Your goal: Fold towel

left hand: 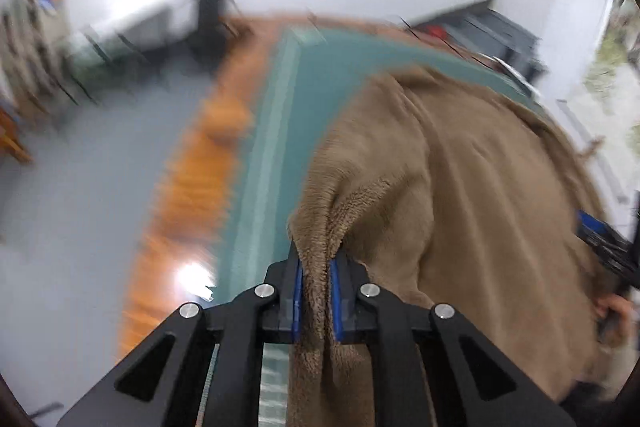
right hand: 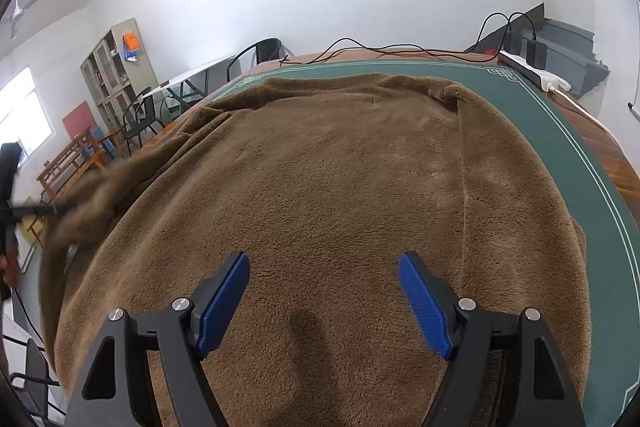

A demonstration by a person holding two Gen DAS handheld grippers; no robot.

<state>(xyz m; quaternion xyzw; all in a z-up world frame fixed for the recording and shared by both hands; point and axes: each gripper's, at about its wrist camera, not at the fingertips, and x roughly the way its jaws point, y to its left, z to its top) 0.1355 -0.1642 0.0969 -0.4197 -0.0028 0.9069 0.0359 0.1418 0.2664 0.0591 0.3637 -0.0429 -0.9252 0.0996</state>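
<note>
A fluffy brown towel (right hand: 328, 179) covers most of the green mat (right hand: 560, 131) on the table. My left gripper (left hand: 316, 267) is shut on a bunched edge of the towel (left hand: 440, 167), which is lifted and drapes off to the right; the left wrist view is motion-blurred. My right gripper (right hand: 324, 267) hovers just above the towel's near part, open wide, with nothing between its blue pads (right hand: 224, 295). In the right wrist view the left gripper (right hand: 24, 211) shows blurred at the far left, pulling up the towel's left side.
The wooden table (right hand: 616, 163) edge shows to the right of the mat. Black cables (right hand: 360, 49) and a white power strip (right hand: 532, 71) lie at the table's far side. Chairs (right hand: 140, 115), a cabinet (right hand: 116, 67) and benches stand on the left across the grey floor (left hand: 80, 187).
</note>
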